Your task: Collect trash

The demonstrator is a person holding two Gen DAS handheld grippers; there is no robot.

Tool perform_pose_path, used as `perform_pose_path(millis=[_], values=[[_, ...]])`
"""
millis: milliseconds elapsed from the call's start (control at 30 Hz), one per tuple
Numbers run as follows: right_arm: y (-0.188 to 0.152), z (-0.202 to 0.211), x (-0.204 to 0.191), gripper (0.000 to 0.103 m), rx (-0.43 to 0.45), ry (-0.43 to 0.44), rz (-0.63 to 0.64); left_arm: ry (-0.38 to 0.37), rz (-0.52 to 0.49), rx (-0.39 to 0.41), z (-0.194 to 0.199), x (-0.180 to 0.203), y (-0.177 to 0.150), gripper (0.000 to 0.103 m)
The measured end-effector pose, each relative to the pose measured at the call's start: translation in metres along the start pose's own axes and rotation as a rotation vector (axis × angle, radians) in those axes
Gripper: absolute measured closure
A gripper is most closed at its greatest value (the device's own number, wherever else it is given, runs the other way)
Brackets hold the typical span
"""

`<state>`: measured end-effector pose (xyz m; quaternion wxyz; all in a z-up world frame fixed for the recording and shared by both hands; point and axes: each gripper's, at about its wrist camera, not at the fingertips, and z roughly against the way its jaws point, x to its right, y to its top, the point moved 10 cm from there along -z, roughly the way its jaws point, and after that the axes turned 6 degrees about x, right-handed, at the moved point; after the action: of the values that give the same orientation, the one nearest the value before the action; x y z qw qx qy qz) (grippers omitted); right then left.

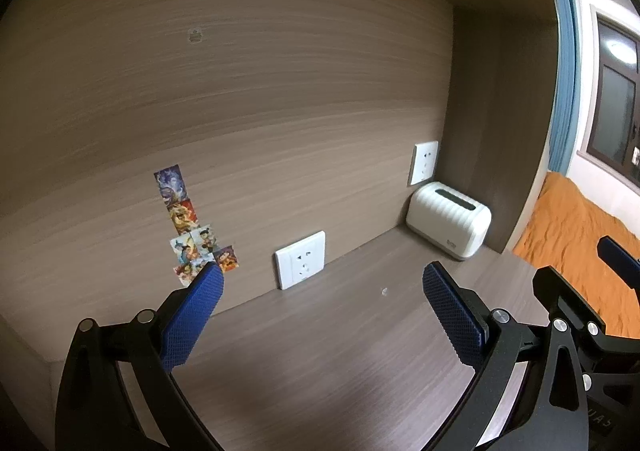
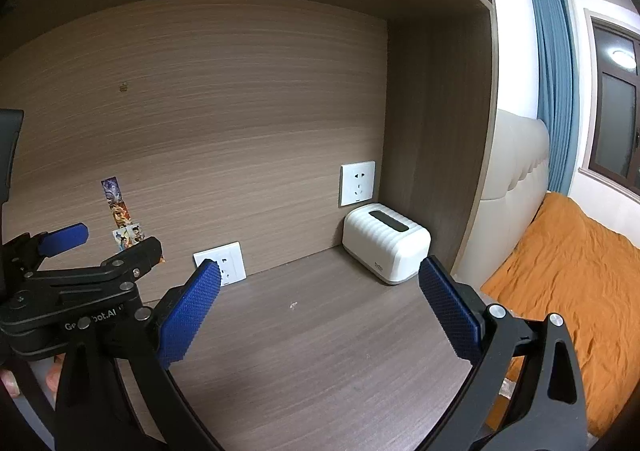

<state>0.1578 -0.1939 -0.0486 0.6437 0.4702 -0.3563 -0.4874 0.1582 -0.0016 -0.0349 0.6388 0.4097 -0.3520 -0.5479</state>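
A tiny white scrap [image 1: 385,291] lies on the brown wooden desk [image 1: 320,363], between the wall socket and the white box; it also shows in the right wrist view [image 2: 293,305]. My left gripper [image 1: 323,283] is open and empty, hovering above the desk short of the scrap. My right gripper [image 2: 320,283] is open and empty, also short of the scrap. The left gripper's body [image 2: 72,283] shows at the left of the right wrist view, and part of the right gripper [image 1: 580,315] shows at the right of the left wrist view.
A white ribbed box [image 2: 386,249] with a dark slot stands in the back right corner. Two wall sockets [image 1: 301,259] [image 2: 357,183] and stickers [image 1: 188,223] are on the back panel. A side panel [image 2: 436,131] bounds the desk. An orange bed [image 2: 560,283] lies to the right.
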Motion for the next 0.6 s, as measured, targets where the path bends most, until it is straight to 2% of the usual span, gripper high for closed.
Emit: perform_pose_path(millis=[600], values=[[-0.0022,-0.0007,0.0043,0.004,-0.005,-0.005,-0.014,0.032,-0.033,0.034,0.0037,0.0045,0.0049,0.005]])
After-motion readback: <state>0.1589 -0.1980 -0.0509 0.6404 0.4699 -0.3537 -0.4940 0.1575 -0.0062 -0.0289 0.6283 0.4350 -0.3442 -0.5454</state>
